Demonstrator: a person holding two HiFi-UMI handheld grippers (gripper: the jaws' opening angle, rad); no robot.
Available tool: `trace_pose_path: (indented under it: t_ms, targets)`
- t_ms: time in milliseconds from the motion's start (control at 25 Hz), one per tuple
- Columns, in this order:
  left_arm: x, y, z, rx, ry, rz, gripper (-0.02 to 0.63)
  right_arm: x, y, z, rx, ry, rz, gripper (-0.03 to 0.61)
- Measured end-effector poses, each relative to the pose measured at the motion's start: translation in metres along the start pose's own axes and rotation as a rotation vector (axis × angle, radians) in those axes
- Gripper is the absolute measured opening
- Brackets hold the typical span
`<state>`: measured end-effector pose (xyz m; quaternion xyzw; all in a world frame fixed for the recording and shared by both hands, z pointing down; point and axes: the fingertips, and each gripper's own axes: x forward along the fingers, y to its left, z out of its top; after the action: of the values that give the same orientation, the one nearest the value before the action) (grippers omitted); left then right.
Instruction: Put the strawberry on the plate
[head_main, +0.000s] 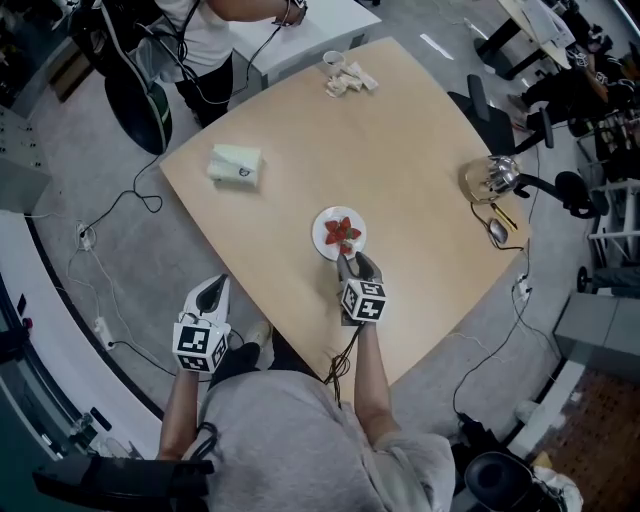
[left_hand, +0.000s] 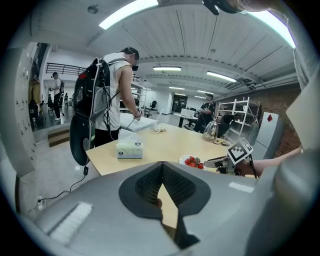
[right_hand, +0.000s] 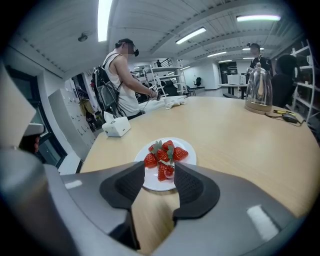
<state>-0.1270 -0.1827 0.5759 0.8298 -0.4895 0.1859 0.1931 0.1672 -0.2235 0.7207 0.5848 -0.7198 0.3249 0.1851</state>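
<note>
Several strawberries (head_main: 342, 231) sit heaped on the white plate (head_main: 319, 236). The nearest strawberry (right_hand: 165, 171) lies on the plate's near side, right between the tips of the right claw (right_hand: 159, 167). That claw's jaws are spread, pads clear of the fruit on both sides, tips hanging over the plate's near rim. The left claw (left_hand: 162, 165) is well off to the left of the plate, out past the desk (head_main: 400, 130) edge, jaws pressed together at the tips, nothing in them. Beyond the plate and further left, a tissue box (head_main: 236, 165) rests on the desk.
</note>
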Motion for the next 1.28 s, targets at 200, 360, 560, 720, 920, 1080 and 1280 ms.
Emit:
trace_pose_path:
  t_ms: [200,360,560,720,920,1080,1280]
  targets:
    - [-0.007,-0.003,0.0,0.011,-0.015,-0.031,0.02,-0.019,0.008,0.002,0.002,-0.032,-0.017,0.188]
    - [-0.008,-0.015,0.002,0.026,-0.03,-0.066,0.02,-0.041,0.007,0.001,-0.001,-0.058,-0.039,0.16]
    - [-0.013,-0.032,0.007,0.065,-0.048,-0.118,0.02,-0.075,0.003,0.004,0.031,-0.116,-0.074,0.12]
    - [-0.015,-0.039,0.009,0.083,-0.06,-0.152,0.02,-0.098,0.006,0.008,0.04,-0.165,-0.096,0.088]
    - [-0.019,-0.053,0.011,0.11,-0.079,-0.206,0.02,-0.134,0.018,0.012,-0.002,-0.223,-0.128,0.057]
    - [-0.023,-0.065,0.015,0.136,-0.1,-0.257,0.02,-0.159,0.023,0.01,-0.006,-0.261,-0.165,0.035]
    - [-0.032,-0.081,0.016,0.168,-0.112,-0.322,0.02,-0.187,0.029,-0.005,0.035,-0.296,-0.211,0.013]
